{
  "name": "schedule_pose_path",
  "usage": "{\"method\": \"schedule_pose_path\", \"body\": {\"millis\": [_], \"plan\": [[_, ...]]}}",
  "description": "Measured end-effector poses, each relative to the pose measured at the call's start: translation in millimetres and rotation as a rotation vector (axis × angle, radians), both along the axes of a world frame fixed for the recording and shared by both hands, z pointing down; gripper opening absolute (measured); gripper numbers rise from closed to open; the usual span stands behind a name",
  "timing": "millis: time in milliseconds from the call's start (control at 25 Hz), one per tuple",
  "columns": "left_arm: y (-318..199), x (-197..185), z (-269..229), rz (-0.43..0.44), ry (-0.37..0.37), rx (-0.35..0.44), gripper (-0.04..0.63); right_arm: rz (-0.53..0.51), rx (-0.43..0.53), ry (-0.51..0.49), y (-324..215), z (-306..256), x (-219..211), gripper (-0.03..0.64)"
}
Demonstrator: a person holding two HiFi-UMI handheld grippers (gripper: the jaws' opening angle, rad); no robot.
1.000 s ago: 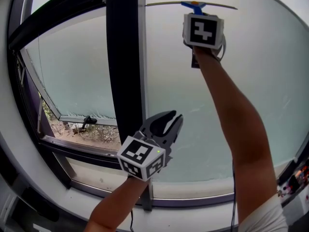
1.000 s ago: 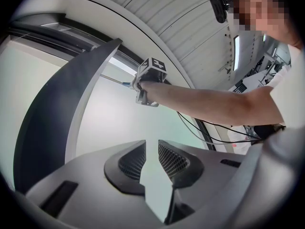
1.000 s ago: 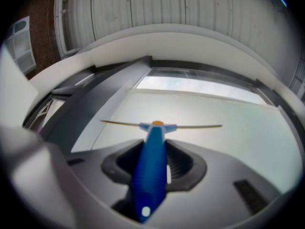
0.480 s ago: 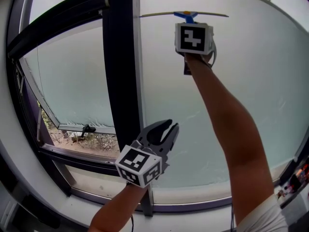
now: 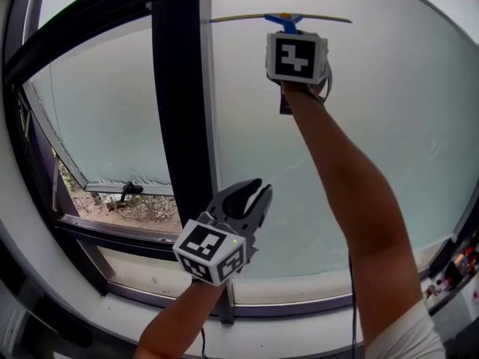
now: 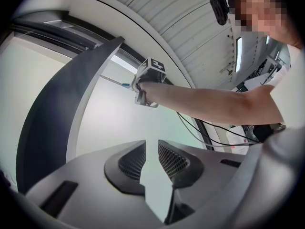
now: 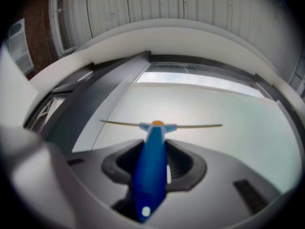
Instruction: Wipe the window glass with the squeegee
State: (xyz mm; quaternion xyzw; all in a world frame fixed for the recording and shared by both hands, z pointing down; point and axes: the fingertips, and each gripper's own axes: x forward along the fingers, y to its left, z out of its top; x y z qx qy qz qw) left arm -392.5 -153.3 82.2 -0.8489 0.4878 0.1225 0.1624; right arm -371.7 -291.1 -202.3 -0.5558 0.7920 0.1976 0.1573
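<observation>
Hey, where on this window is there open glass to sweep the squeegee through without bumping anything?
Widest free stretch: the pane right of the raised arm. A narrower strip lies between the dark mullion and that arm, under the squeegee. Tight spot: low by the mullion, where the left gripper hovers open.

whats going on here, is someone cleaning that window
Yes. A person is wiping the frosted window glass with a blue-handled squeegee. The right tool is shut on the handle, with the arm stretched up so the blade sits near the top of the pane, just right of the dark vertical frame post. The left tool hangs lower by that post, jaws slightly apart and holding nothing.
</observation>
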Motion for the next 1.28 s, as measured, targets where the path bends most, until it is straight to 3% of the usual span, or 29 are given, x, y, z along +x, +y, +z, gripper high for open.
{"method": "schedule_pose_path", "body": {"millis": [1280], "plan": [[11,-2,60,-0.003,0.052,-0.115,0.101,0.008,-0.104,0.026,3,104,3,0.153]]}}
